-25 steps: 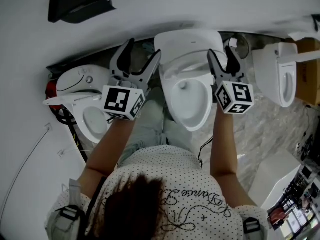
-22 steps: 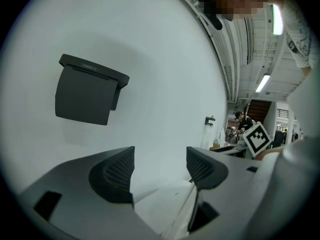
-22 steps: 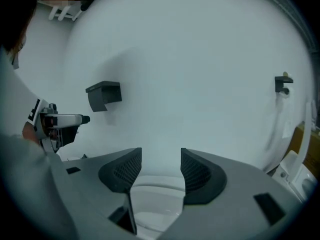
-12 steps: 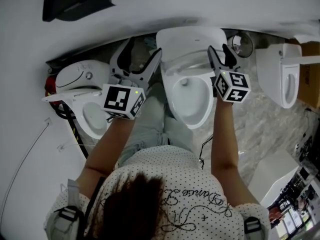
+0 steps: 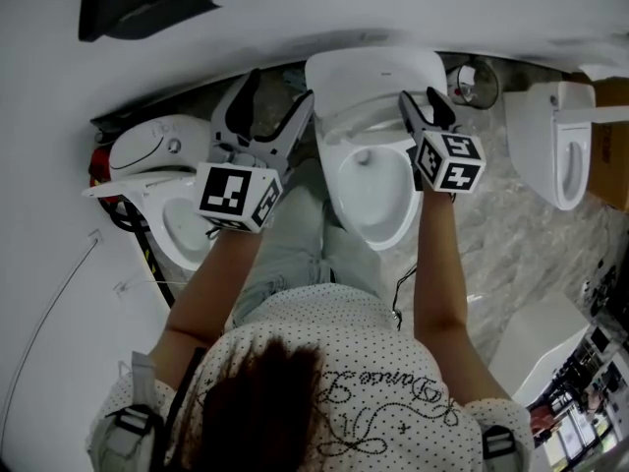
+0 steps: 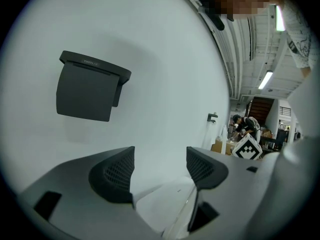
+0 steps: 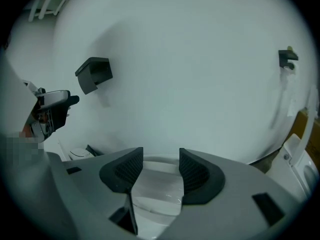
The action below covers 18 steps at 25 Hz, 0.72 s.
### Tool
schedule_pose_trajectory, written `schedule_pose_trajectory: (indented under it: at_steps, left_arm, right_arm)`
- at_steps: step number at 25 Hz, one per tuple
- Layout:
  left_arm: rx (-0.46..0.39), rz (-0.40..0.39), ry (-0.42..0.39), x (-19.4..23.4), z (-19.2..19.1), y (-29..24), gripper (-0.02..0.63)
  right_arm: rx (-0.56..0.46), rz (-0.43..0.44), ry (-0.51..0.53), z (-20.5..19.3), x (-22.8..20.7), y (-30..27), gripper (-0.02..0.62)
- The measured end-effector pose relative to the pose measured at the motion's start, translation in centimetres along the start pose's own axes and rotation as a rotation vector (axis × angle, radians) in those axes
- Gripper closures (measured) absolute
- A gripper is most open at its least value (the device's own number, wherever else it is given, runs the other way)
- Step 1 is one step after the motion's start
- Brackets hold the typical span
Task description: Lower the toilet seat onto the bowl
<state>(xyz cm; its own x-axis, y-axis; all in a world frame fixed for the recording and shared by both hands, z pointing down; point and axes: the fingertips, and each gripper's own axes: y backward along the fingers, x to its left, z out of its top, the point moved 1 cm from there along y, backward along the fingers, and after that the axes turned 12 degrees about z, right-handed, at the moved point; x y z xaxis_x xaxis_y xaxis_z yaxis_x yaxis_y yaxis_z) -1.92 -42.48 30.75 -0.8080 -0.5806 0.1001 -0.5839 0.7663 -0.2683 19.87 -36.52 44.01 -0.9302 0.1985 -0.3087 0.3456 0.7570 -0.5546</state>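
The middle toilet has its lid (image 5: 373, 72) up against the wall. Its white seat (image 5: 359, 126) is tilted above the bowl (image 5: 373, 200). My right gripper (image 5: 421, 104) is at the seat's right edge. Its jaws have just been closing, and the white seat (image 7: 157, 194) fills the gap between them in the right gripper view (image 7: 159, 171). My left gripper (image 5: 267, 106) hangs to the left of the toilet, beside the lid. It stands open (image 6: 160, 169) with nothing between its pads, only white wall and a white toilet edge beyond.
Another toilet (image 5: 162, 180) stands close on the left and a third (image 5: 550, 141) on the right. A dark box (image 5: 147, 3) is mounted on the wall above. Cables and a red object (image 5: 98, 175) lie at the far left. Marble floor (image 5: 511, 244) shows to the right.
My right gripper has sunk towards the toilet and shifted a little left along the seat's right edge, its jaws drawn closer together. The left gripper has stayed in place.
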Motion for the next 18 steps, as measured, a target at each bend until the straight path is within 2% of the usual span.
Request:
schedule_pose_trajectory:
  at_steps: [8, 18]
  left_arm:
    - [0.004, 0.005, -0.001, -1.0, -0.3, 0.9, 0.298]
    - [-0.028, 0.037, -0.009, -4.8, -0.1, 4.8, 0.298]
  right_arm:
    - [0.025, 0.021, 0.008, -0.4, 0.6, 0.2, 0.359]
    - [0.018, 0.074, 0.035, -3.1, 2.4, 5.0, 0.359]
